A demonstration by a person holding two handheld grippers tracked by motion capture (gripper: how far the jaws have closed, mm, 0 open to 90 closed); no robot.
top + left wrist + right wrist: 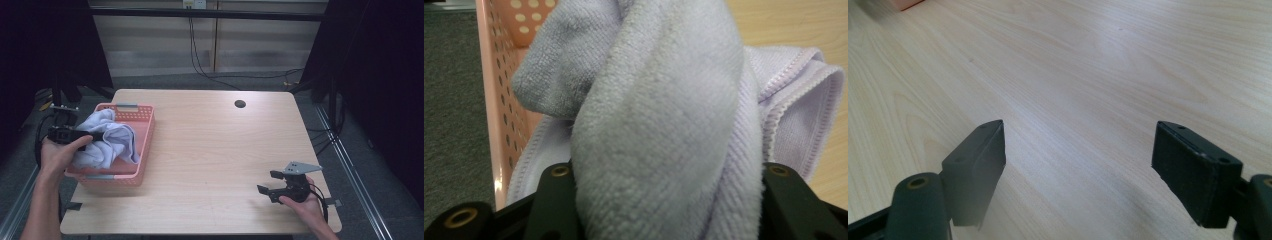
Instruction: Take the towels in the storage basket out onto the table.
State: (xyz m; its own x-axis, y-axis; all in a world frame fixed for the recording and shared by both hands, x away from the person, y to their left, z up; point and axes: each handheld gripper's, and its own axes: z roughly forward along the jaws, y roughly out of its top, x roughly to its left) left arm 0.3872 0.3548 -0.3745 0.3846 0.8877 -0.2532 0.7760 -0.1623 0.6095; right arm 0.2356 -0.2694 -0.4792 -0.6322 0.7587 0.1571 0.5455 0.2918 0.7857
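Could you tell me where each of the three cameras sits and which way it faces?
High view: above the person's side, looking forward and down on the table; both forearms, left gripper and right gripper show.
Left gripper view: rides the left gripper, facing the lavender towel pinched between its jaws, pink basket behind.
Right gripper view: rides the right gripper, facing bare tabletop between its spread jaws.
Shared: the high and left gripper views both show towel and basket.
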